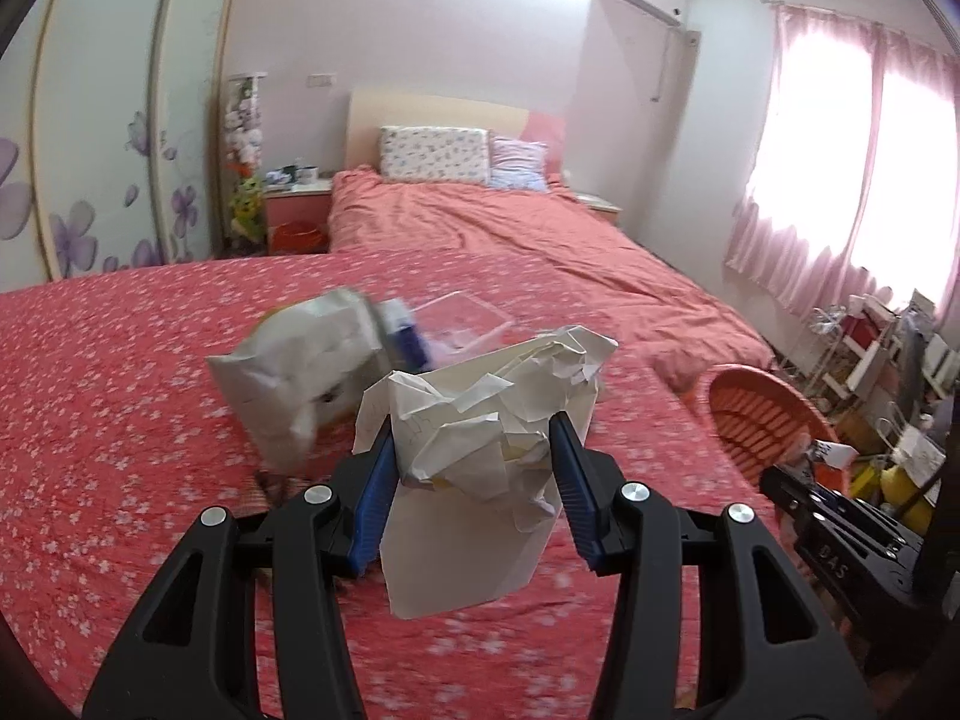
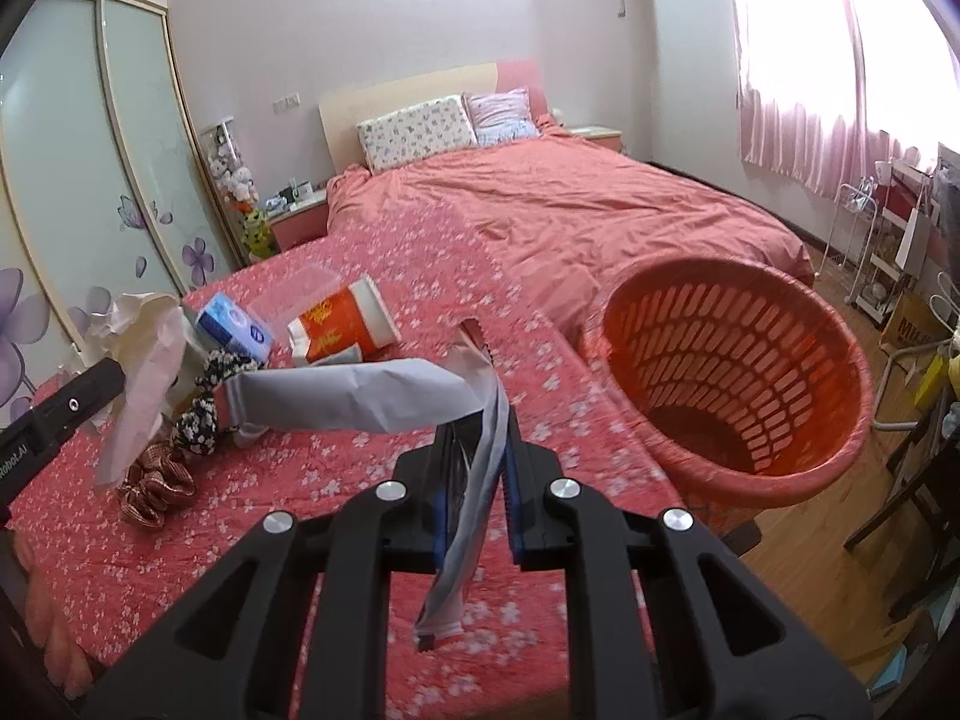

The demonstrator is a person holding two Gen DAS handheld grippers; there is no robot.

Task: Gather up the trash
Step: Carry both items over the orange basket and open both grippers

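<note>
Nearest the left wrist camera, the left gripper (image 1: 474, 450) has its jaws partly closed on a wad of crumpled paper (image 1: 480, 414), pinched at both flanks and held above the flowered bedspread (image 1: 108, 408). Nearest the right camera, the right gripper (image 2: 477, 480) has its jaws almost fully closed on a flat silver wrapper (image 2: 360, 396), clamped at one thin end while the rest sticks out to the left.

Both pieces look very light and soft. The paper should crush further under pressure, so a hold across its bulk seems safest; the wrapper looks slick and floppy, likely to slide or swing, and is best held near its fold.

Just right of the bed edge stands the orange basket (image 2: 834, 336), tilted toward the camera; its inside appears bare, though the bottom is dim.

Farther out on the bedspread lie a printed paper cup (image 2: 342, 324), a blue tissue pack (image 2: 231, 324), a clear plastic tray (image 2: 300, 285), a dark patterned scrunchie (image 2: 207, 399) and a brown scrunchie (image 2: 159, 489). In the left view the wrapper is motion-blurred and hides much of this pile. Whether the scrunchies count as trash is unclear.
</note>
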